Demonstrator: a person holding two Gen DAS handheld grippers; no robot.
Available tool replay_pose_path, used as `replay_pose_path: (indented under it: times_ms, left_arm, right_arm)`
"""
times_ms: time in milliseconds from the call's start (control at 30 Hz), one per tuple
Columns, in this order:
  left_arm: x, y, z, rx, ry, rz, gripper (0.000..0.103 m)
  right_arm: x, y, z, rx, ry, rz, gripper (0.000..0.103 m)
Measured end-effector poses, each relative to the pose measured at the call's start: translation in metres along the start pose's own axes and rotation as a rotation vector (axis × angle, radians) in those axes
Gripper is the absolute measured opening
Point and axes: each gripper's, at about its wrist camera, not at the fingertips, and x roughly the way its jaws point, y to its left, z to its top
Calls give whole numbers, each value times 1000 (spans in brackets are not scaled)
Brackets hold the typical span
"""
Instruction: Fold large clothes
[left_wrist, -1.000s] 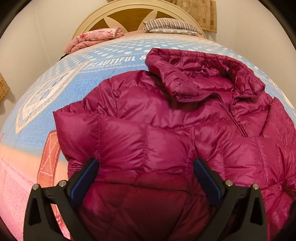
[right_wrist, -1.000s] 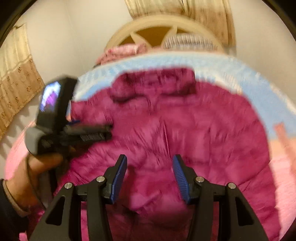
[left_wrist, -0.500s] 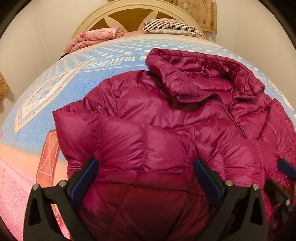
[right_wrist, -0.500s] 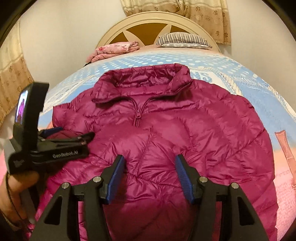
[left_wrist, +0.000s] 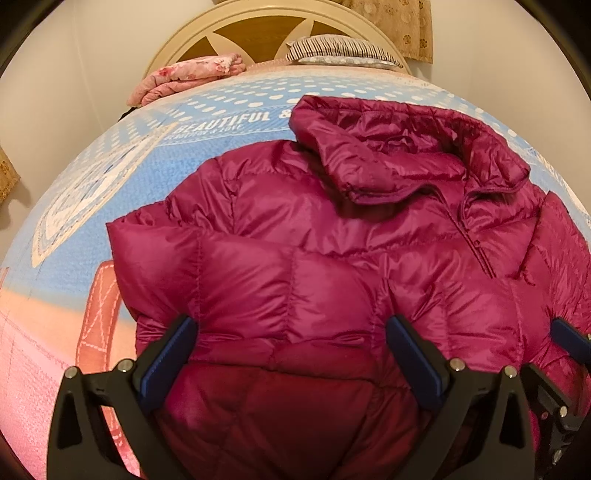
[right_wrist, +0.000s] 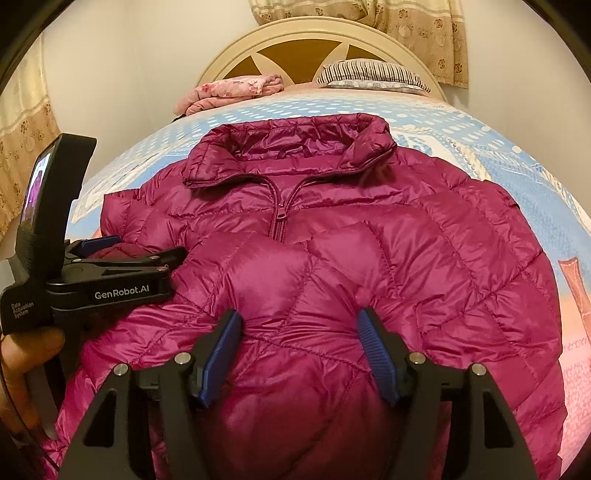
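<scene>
1. Jacket (right_wrist: 369, 266) lies front up and zipped on the bed (right_wrist: 517, 162), collar (right_wrist: 288, 155) toward the headboard
2. Left tongs (left_wrist: 288, 354) gape wide over its sleeve side, gripping nothing
3. Right tongs (right_wrist: 299, 350) stand open over the lower front, also empty
4. It looks light, puffy and slick, so a shallow pinch would likely slide off; best to bite deep at a stitched seam or the hem
5. Trapped air may make folds spring back
</scene>
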Motion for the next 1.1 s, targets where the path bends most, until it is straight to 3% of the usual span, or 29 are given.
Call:
replay_pose_path:
  times_ms: [333,433,667,800,933,1000,1100]
  left_arm:
    - [-8,2,5,-7,14,2,103]
    - [-23,4,10,9,-32,42,103]
    - [-47,-2,76,63,-104,3,103]
    - [-25,-28,128,131,-86,-67,103]
    - [10,-50,165,219,-39,-37,103]
    - [25,-55,174,260,-24,6,103]
    - [45,-53,179,274,9,8,103]
  right_arm:
    - [1,5,-1,-14,5,-18,67]
    - [-1,0,-1,8,-4,7,67]
    - [-3,-3,-1,27,-20,32,67]
    - [-4,-5,-1,32,-25,43,68]
    - [-5,-9,-2,51,-33,64,68]
    - [-5,-10,-2,56,-36,71,68]
    - [-5,-10,-2,60,-38,76,68]
